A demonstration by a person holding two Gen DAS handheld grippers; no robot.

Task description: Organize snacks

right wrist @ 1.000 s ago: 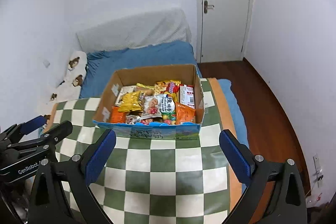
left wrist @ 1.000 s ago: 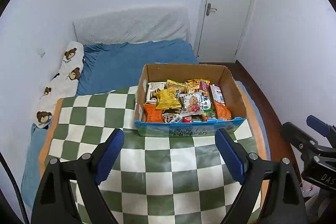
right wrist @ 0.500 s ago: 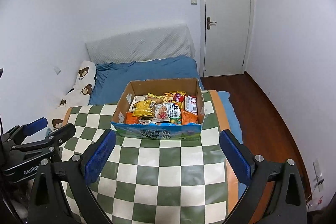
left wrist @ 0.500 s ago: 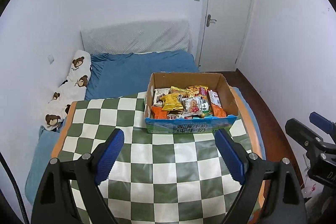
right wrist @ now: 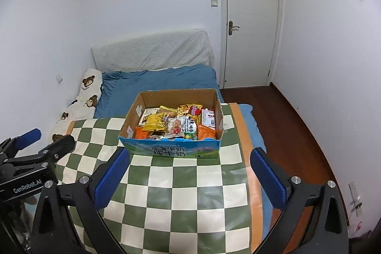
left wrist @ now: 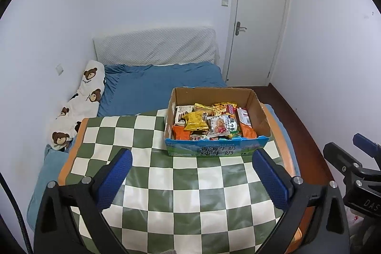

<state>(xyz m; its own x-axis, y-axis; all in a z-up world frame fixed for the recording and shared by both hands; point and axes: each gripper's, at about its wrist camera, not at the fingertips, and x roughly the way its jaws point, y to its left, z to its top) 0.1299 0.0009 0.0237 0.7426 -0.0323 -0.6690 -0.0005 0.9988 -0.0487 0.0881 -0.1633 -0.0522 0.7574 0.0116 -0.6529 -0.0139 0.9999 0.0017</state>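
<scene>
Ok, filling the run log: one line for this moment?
snacks: in box | left gripper: just opened, empty | right gripper: open, empty

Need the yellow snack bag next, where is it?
The yellow bag lies in the box, left of centre in both views, beside the dog-print packet.

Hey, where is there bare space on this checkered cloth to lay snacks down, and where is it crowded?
Free: the checkered cloth left of the cardboard box, and the stretch between the box and both open grippers. Crowded: inside the box, packed with snack packets.
</scene>
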